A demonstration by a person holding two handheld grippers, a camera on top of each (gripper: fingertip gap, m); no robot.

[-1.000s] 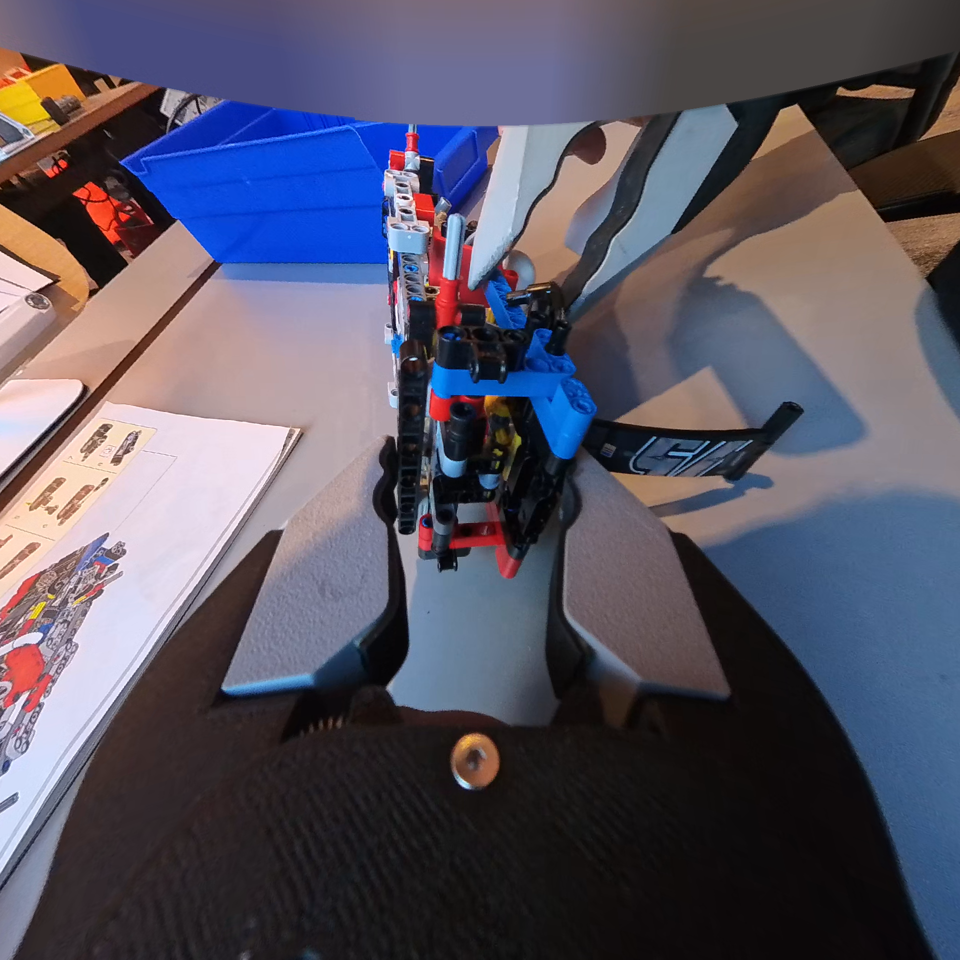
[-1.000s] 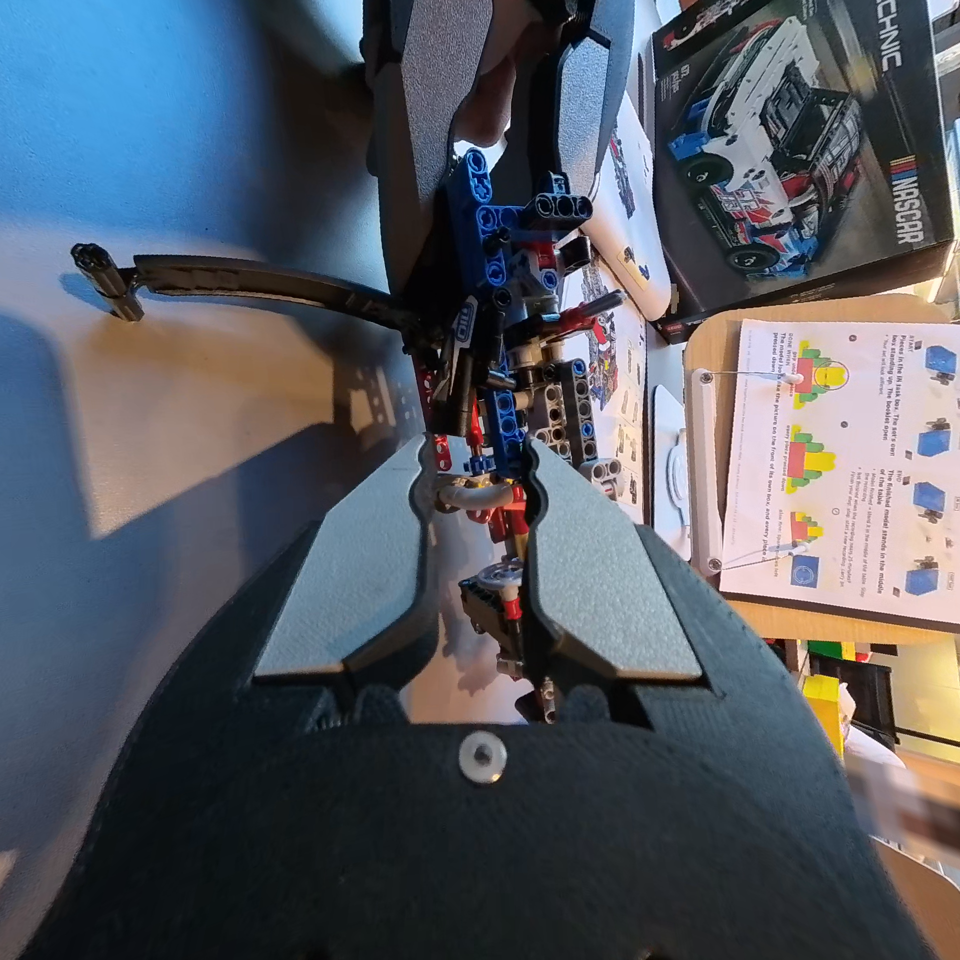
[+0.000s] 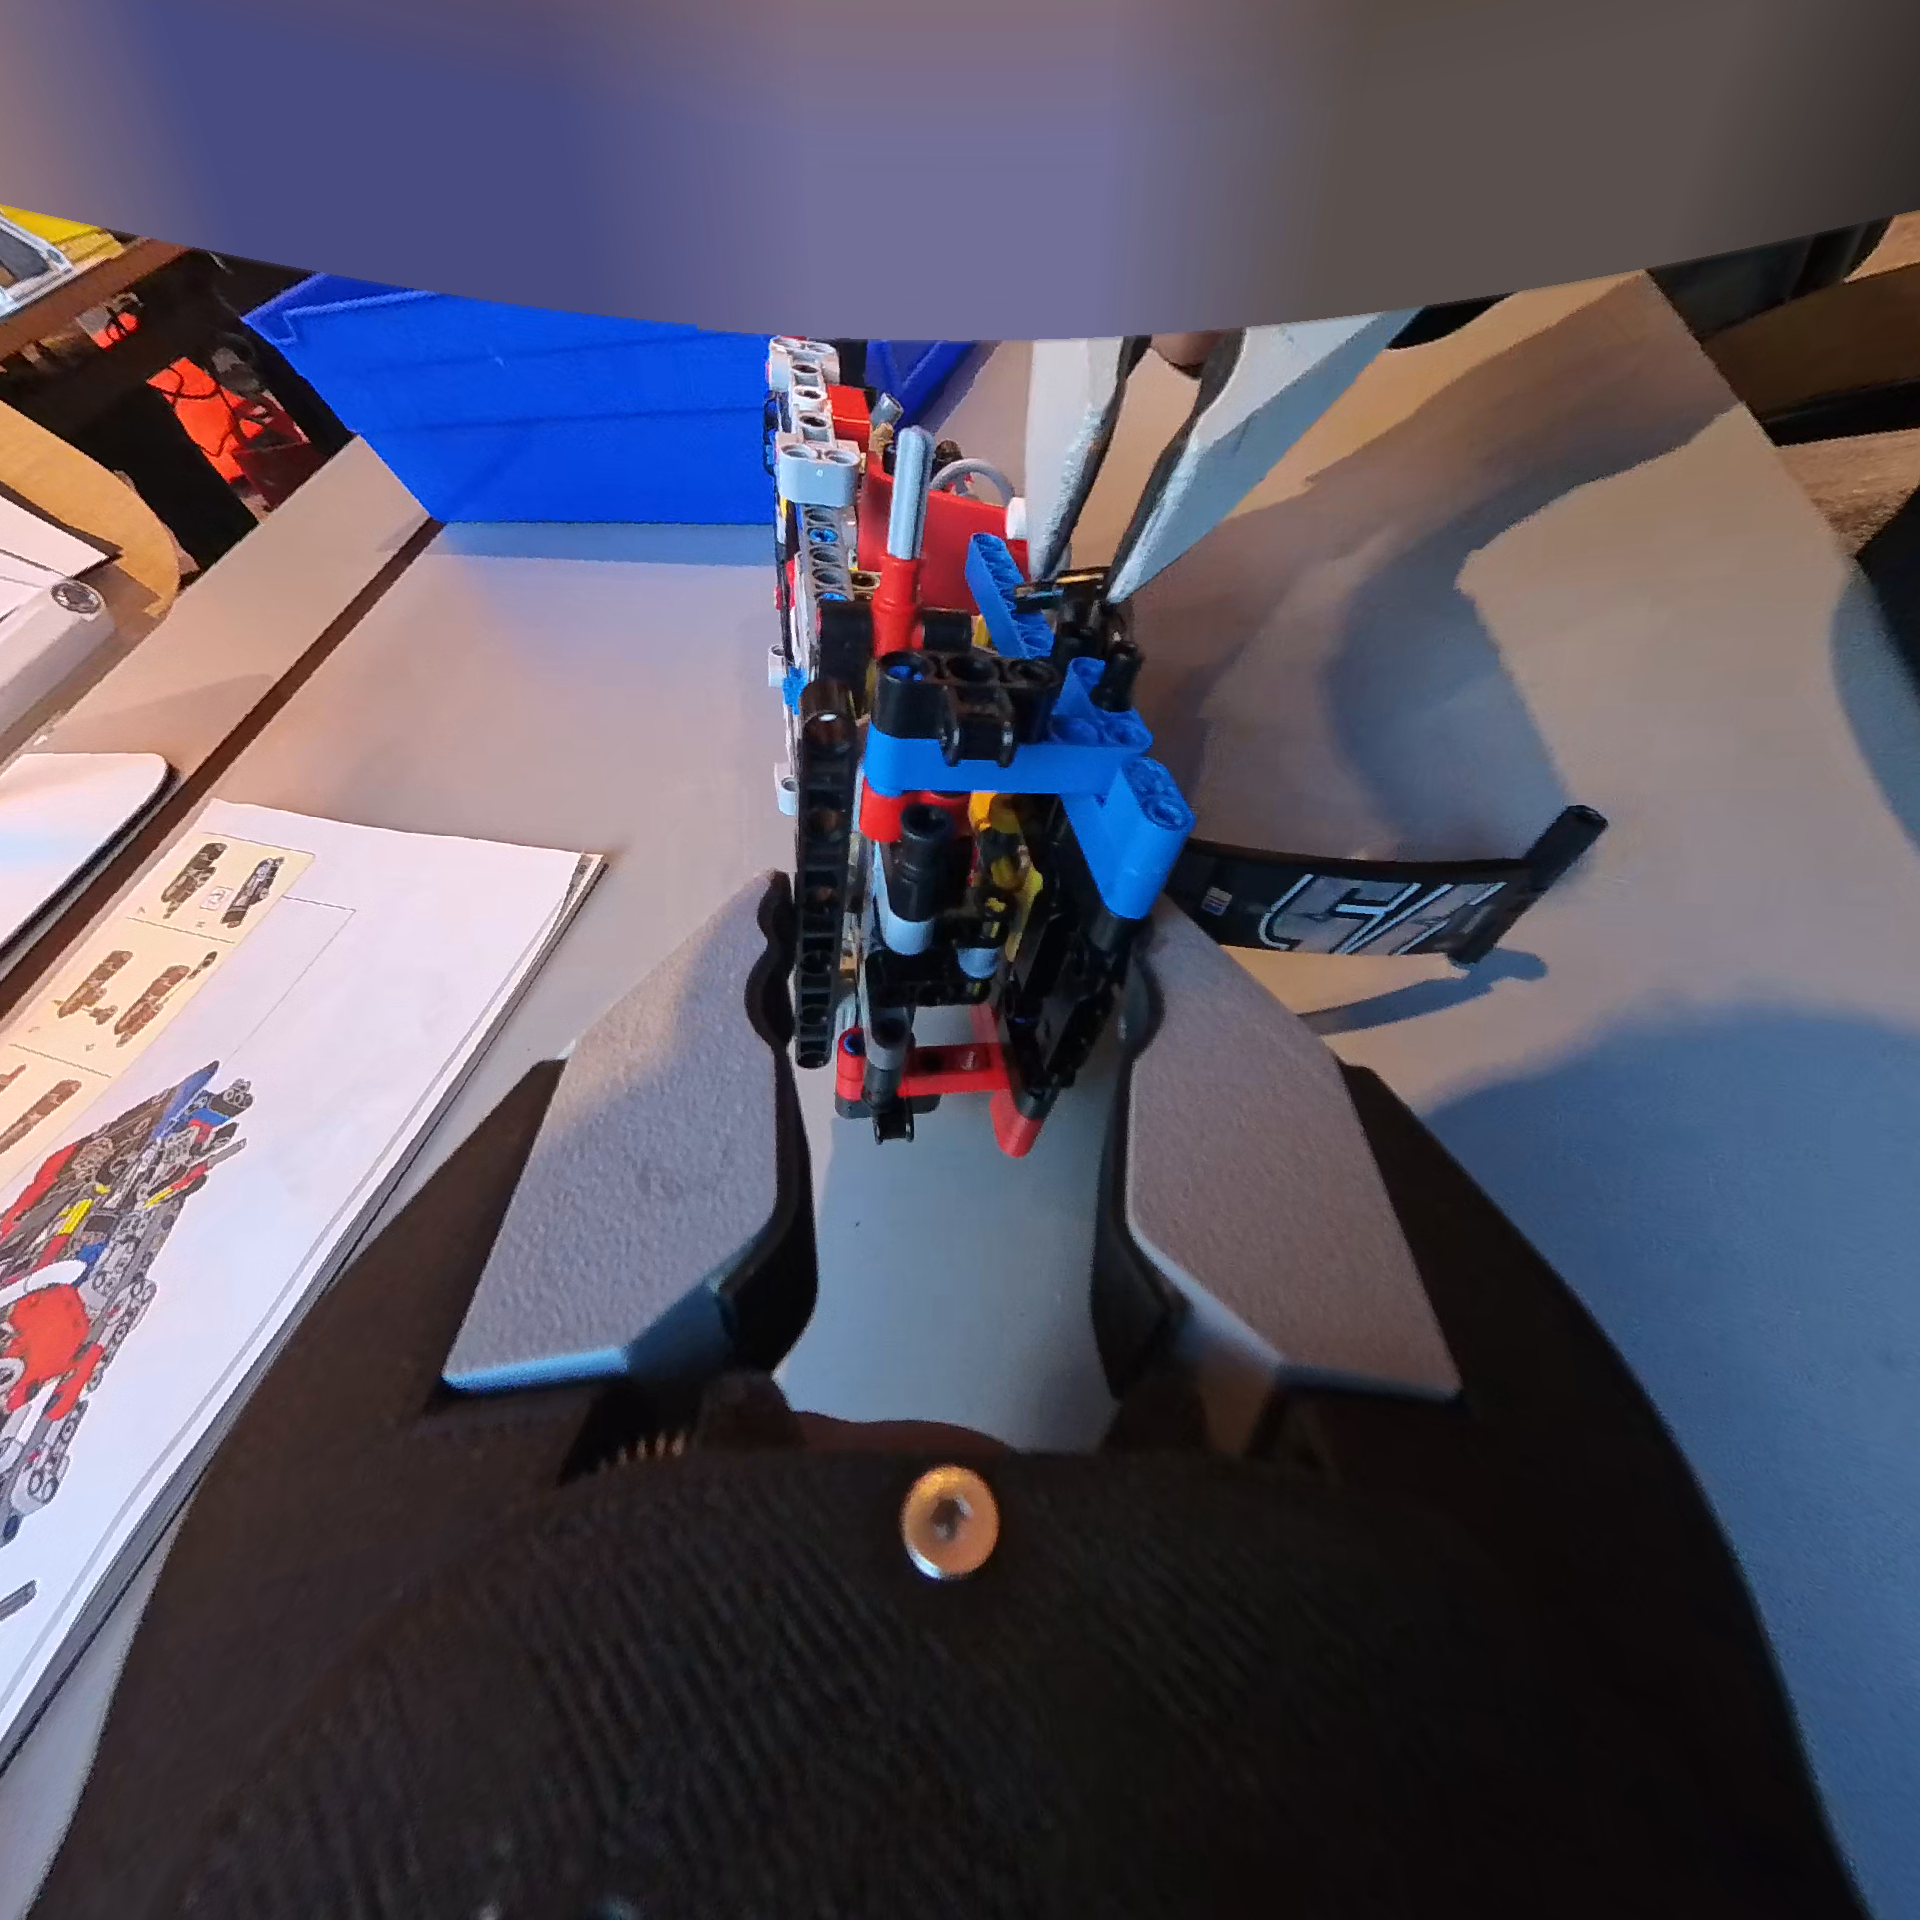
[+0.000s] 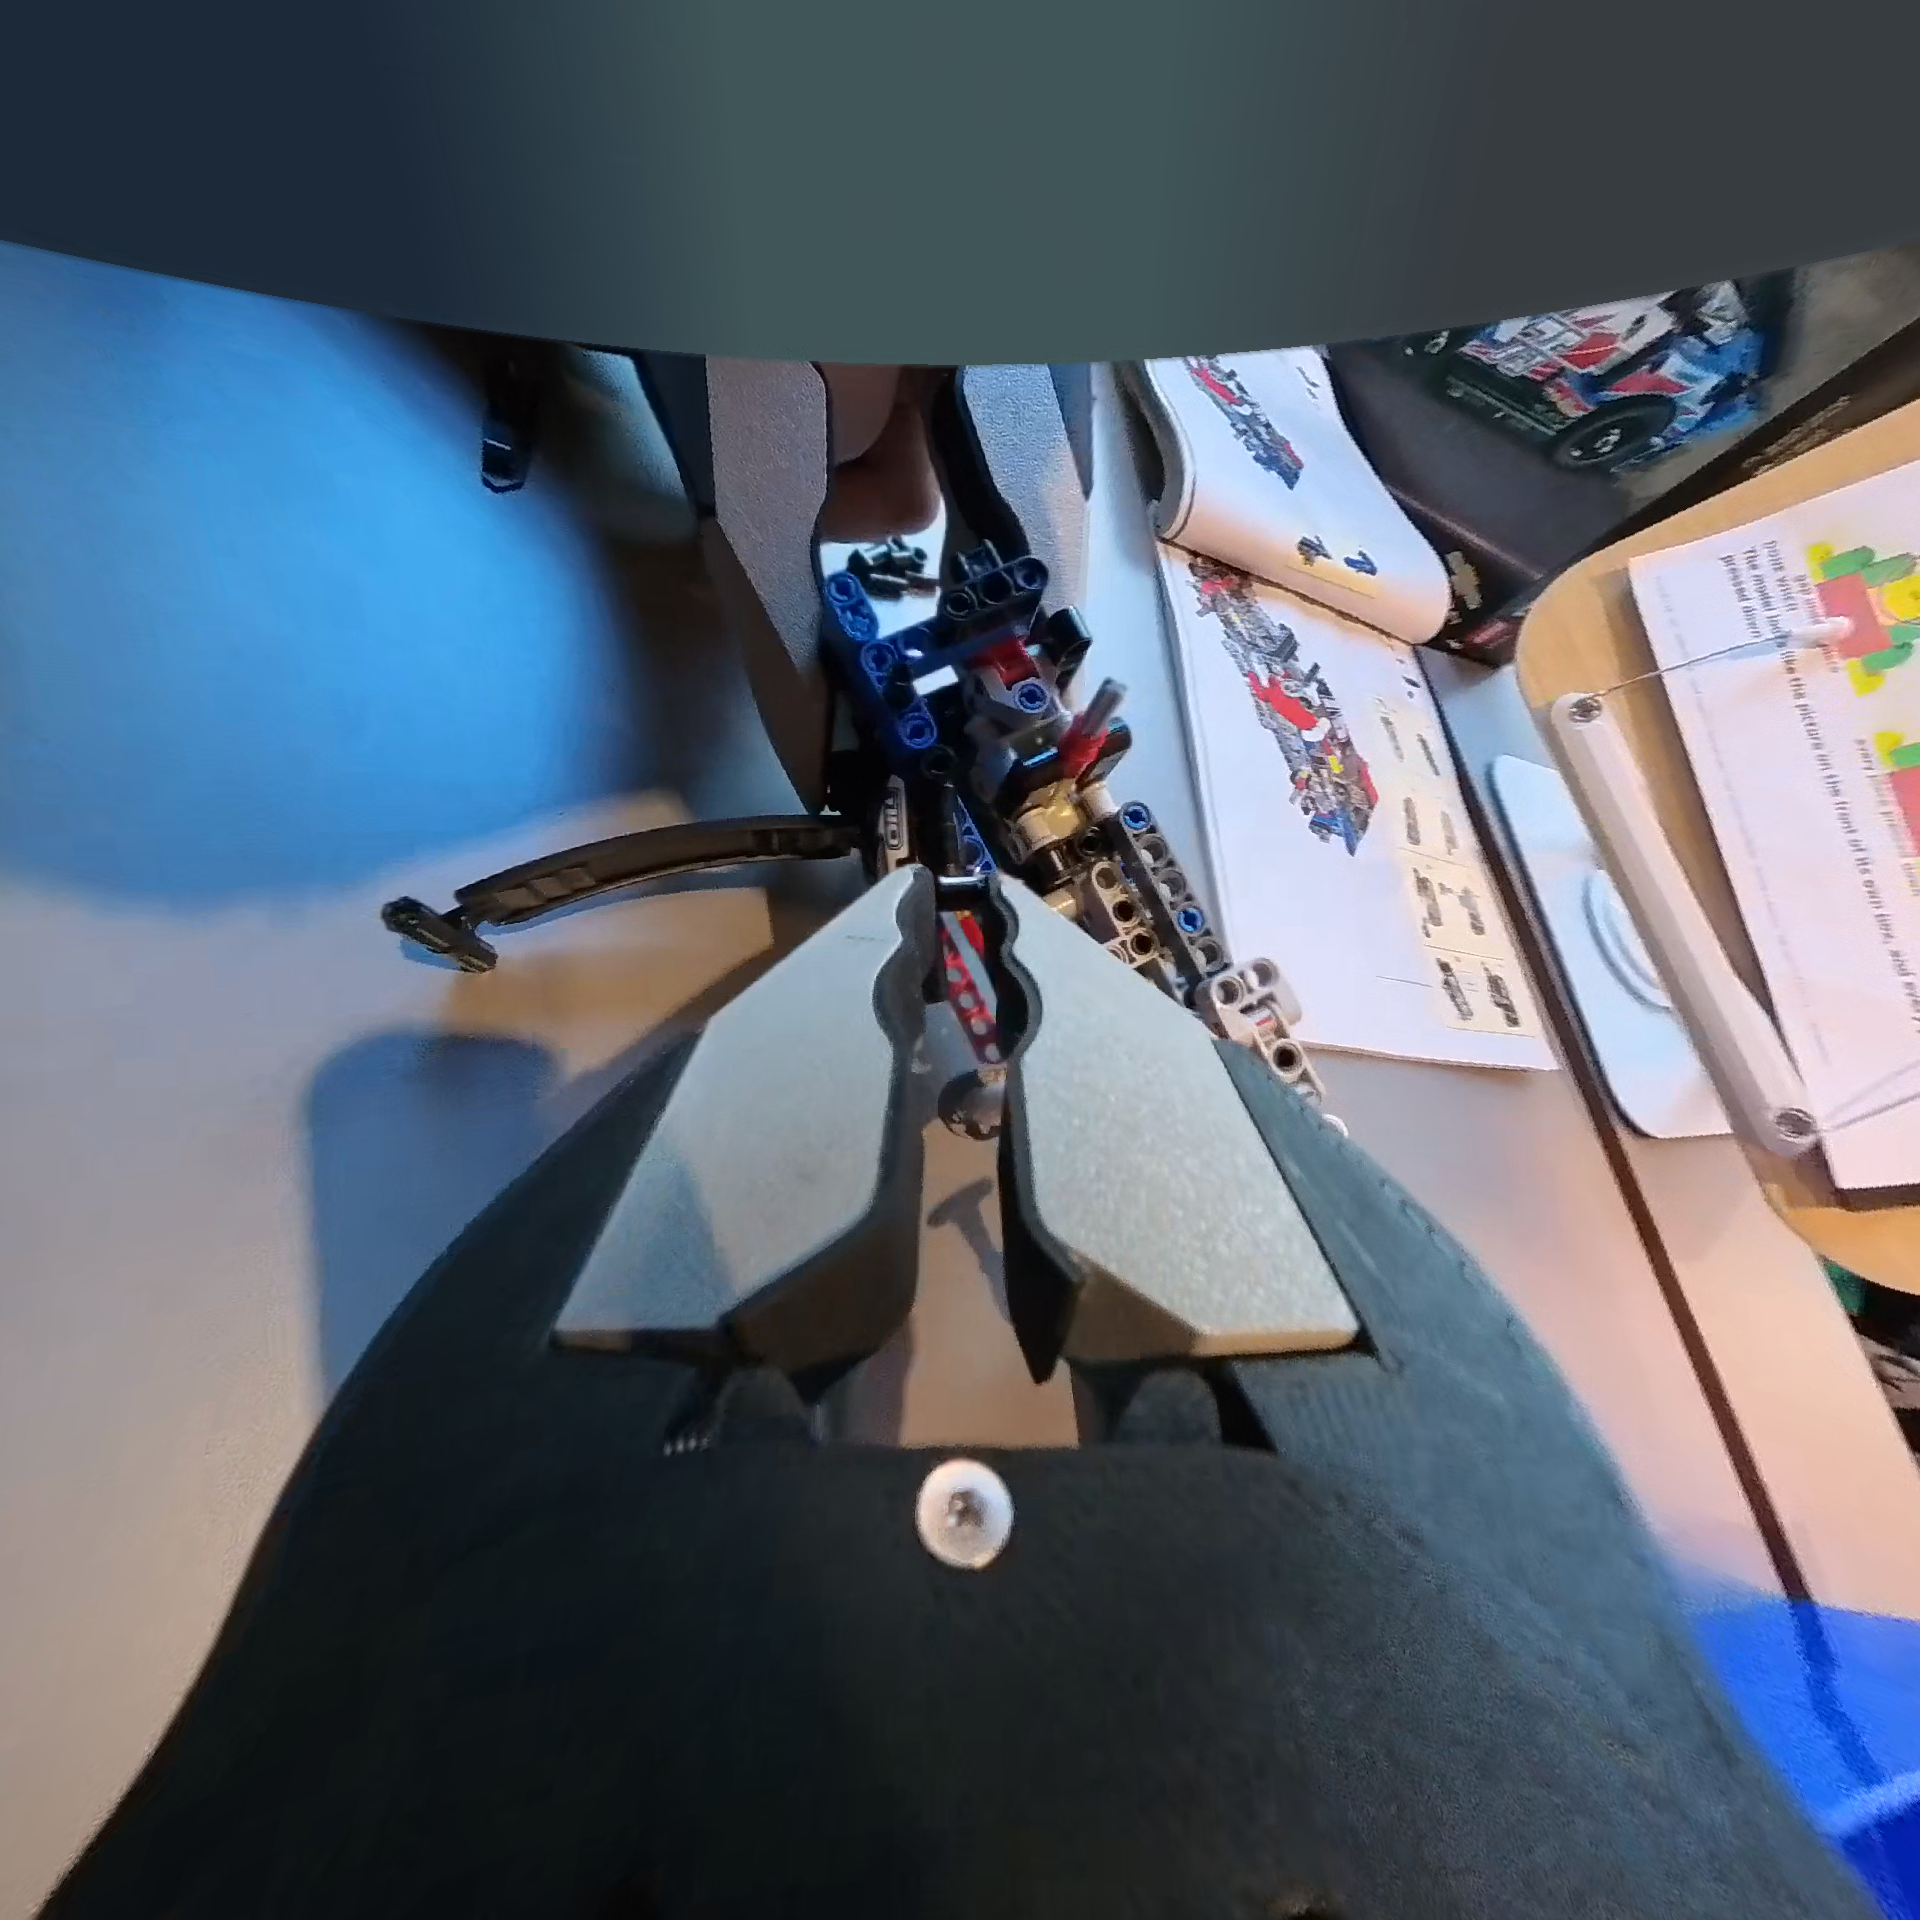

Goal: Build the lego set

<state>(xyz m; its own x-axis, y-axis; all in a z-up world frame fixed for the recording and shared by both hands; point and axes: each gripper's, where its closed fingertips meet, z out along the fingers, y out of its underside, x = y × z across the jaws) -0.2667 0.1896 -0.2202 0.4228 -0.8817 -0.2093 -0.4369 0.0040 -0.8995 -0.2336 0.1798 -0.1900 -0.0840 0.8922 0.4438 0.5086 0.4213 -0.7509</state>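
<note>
The lego model [image 3: 966, 831], a narrow frame of black, blue and red beams, stands on edge on the grey table [image 3: 520, 675]. My left gripper [image 3: 956, 945] is shut on its near end. A black curved panel [image 3: 1371, 914] sticks out from the model's right side. My right gripper [image 3: 1081, 587] comes down from above, shut on a small black piece [image 3: 1060, 594] at the model's top edge. In the right wrist view the right gripper [image 4: 958, 888] pinches that black piece [image 4: 961, 881] against the model [image 4: 987, 707]. The left gripper's fingers [image 4: 769, 499] hold the far end, and the panel [image 4: 623, 862] points left.
A blue bin [image 3: 540, 416] stands behind the model. An open instruction booklet [image 3: 260, 1039] lies left of it and shows in the right wrist view [image 4: 1330, 831]. The set's box [image 4: 1610, 395], a wooden board with a printed sheet [image 4: 1766, 779] and a white pad [image 4: 1579, 935] lie beyond. The gap from one gripper's tips to the other's is roughly 5 cm.
My right gripper has left the model's far end, moved to its top edge and closed from wide open onto the small black piece. The left gripper still holds the model.
</note>
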